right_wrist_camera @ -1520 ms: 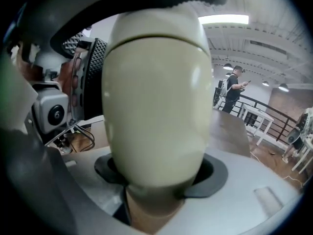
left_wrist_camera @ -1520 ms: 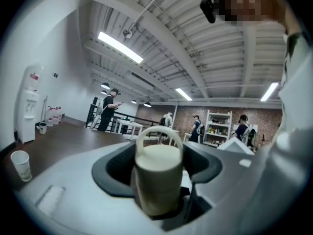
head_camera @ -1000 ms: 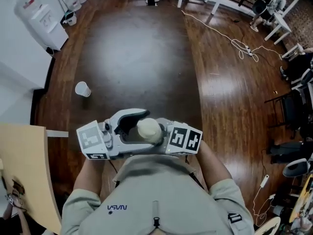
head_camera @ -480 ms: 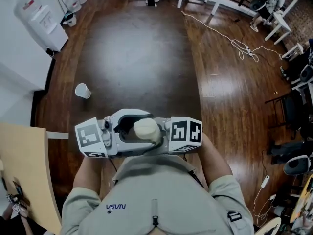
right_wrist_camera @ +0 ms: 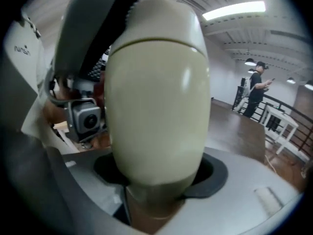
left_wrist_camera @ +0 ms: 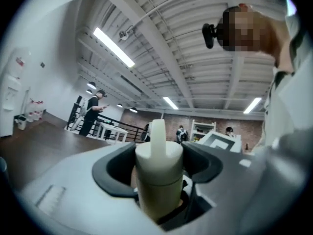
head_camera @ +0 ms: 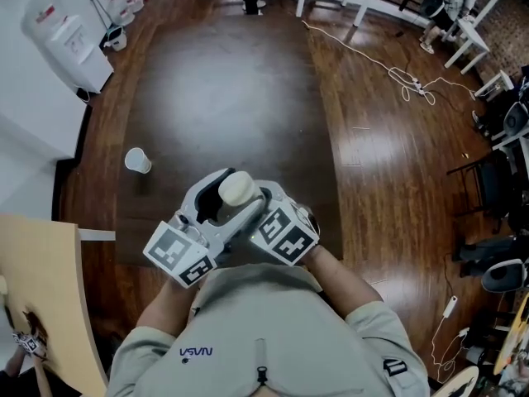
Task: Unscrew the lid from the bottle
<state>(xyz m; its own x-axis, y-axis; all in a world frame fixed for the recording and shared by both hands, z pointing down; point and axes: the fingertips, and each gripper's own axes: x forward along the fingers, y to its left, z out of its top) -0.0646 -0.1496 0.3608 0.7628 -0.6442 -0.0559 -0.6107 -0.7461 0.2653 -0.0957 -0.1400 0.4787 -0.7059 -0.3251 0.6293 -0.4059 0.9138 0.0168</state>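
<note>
A cream bottle (head_camera: 235, 187) is held in the air in front of the person's chest, between both grippers. The left gripper (head_camera: 213, 201) comes in from the lower left, and its jaws sit around the bottle's narrow cylindrical lid (left_wrist_camera: 159, 153), which has a thin upright tab on top. In the left gripper view, the left gripper (left_wrist_camera: 157, 192) grips that lid low down. My right gripper (head_camera: 258, 207) comes in from the right. It is shut on the rounded, egg-shaped body of the bottle (right_wrist_camera: 156, 92), which fills the right gripper view above the right gripper (right_wrist_camera: 155, 182).
Below is a dark wood floor with a paper cup (head_camera: 137, 161) lying at the left. A water dispenser (head_camera: 66, 35) stands at the far left, and a beige tabletop (head_camera: 41, 288) at the near left. A white cable (head_camera: 372, 56) crosses the floor, with chairs at the right. A person in black (left_wrist_camera: 93, 112) stands far off.
Both grippers and the bottle have turned from lying level to slanting, and the bottle's end has moved up and left. The left gripper's marker cube has dropped lower.
</note>
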